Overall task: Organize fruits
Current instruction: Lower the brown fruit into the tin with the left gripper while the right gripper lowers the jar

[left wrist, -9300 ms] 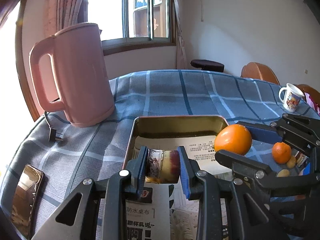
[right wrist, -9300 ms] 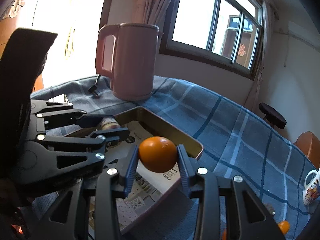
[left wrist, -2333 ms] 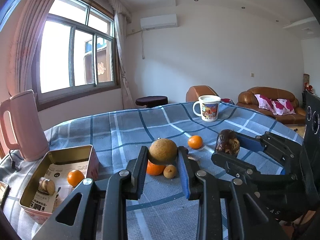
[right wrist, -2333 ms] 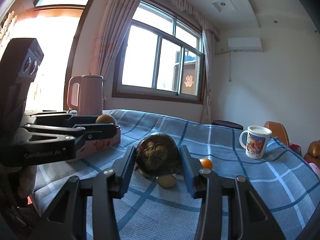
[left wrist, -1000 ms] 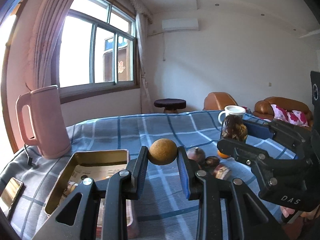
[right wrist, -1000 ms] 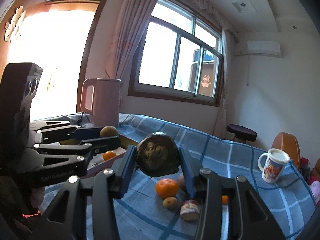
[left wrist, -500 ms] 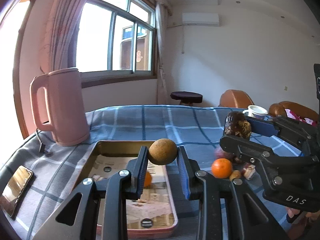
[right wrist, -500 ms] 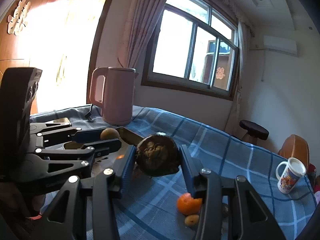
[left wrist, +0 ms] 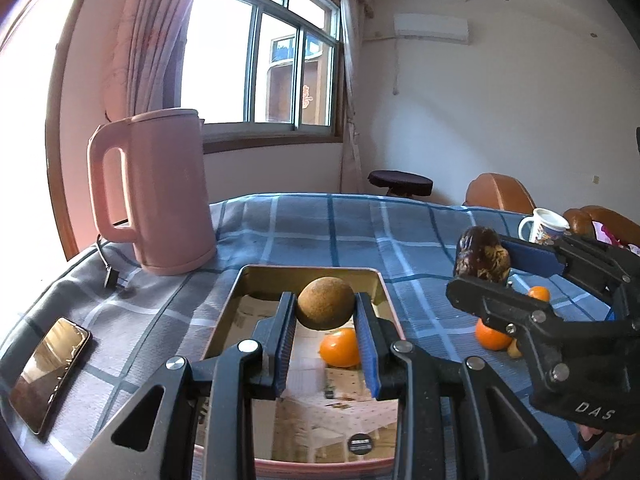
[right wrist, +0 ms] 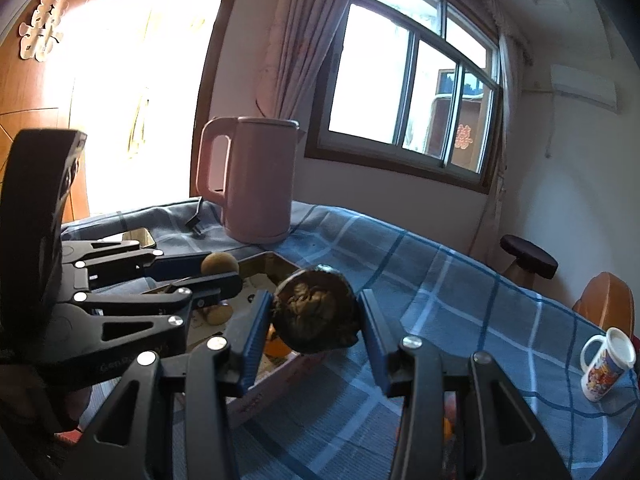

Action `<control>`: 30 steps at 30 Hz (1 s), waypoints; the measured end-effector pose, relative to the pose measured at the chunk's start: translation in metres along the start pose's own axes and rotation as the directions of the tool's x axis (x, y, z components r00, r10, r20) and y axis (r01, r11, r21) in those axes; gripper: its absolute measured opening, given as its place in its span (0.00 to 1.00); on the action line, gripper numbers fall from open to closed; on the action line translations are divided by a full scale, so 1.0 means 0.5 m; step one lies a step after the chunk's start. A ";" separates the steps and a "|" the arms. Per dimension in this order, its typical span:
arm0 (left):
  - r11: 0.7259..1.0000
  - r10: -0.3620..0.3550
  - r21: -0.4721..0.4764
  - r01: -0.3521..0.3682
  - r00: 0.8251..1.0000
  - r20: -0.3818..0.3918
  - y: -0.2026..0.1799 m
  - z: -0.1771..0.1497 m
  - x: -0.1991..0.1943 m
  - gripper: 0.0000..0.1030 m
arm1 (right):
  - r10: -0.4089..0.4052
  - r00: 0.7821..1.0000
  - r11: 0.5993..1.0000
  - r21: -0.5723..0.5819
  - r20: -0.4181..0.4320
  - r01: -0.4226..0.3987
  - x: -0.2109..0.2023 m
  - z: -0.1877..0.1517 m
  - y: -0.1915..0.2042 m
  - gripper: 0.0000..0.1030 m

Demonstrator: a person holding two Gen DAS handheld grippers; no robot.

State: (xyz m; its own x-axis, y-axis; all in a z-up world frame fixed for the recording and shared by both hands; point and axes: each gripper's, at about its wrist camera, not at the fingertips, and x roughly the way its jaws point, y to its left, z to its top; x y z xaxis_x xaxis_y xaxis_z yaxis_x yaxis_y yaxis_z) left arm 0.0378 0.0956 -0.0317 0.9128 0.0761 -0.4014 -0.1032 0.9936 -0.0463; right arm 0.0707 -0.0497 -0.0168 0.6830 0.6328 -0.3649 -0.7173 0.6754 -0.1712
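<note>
My left gripper (left wrist: 326, 312) is shut on a round brown fruit (left wrist: 325, 303) and hovers over the metal tray (left wrist: 236, 292), which holds an orange (left wrist: 341, 347) on a printed paper lining. My right gripper (right wrist: 316, 320) is shut on a dark wrinkled fruit (right wrist: 316, 315) above the tray's right edge (right wrist: 272, 258). In the left wrist view that right gripper (left wrist: 482, 258) with its dark fruit (left wrist: 482, 254) sits to the right of the tray. In the right wrist view the left gripper (right wrist: 220, 266) holds the brown fruit (right wrist: 219, 264) at left. Two oranges (left wrist: 492, 334) lie on the blue plaid cloth beyond.
A pink kettle (left wrist: 154, 192) with its plug and cord stands behind the tray at left. A phone (left wrist: 50, 372) lies near the left table edge. A printed mug (right wrist: 608, 364) stands far right. A stool (left wrist: 400, 180) and brown chairs stand past the table.
Both grippers have swung left with their fruits. The tray now lies right under the left gripper, and the kettle looms larger. The loose fruits have slid to the right.
</note>
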 end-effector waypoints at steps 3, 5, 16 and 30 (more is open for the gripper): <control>1.000 0.010 -0.003 -0.010 1.000 -0.015 0.012 -0.001 0.008 0.30 | 0.012 1.000 1.000 -0.001 -0.010 -0.012 0.016 0.001 0.009 0.46; 1.000 0.014 -0.003 -0.015 1.000 -0.027 0.017 -0.001 0.014 0.30 | 0.018 1.000 1.000 0.003 -0.016 -0.018 0.027 0.002 0.014 0.46; 0.999 0.031 -0.020 -0.032 0.997 -0.064 0.050 -0.007 0.028 0.30 | 0.050 0.996 0.999 0.003 -0.069 -0.050 0.077 -0.011 0.041 0.46; 0.998 0.062 -0.010 -0.064 0.991 -0.120 0.068 -0.016 0.052 0.30 | 0.070 0.989 0.998 0.001 -0.129 -0.070 0.114 -0.028 0.058 0.46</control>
State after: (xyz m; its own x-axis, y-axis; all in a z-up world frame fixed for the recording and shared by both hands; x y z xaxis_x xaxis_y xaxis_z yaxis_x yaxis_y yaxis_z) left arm 0.0550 0.1308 -0.0512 0.8504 0.1268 -0.5106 -0.1648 0.9859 -0.0298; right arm 0.0871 0.0007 -0.0554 0.6078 0.6240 -0.4911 -0.7631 0.6300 -0.1441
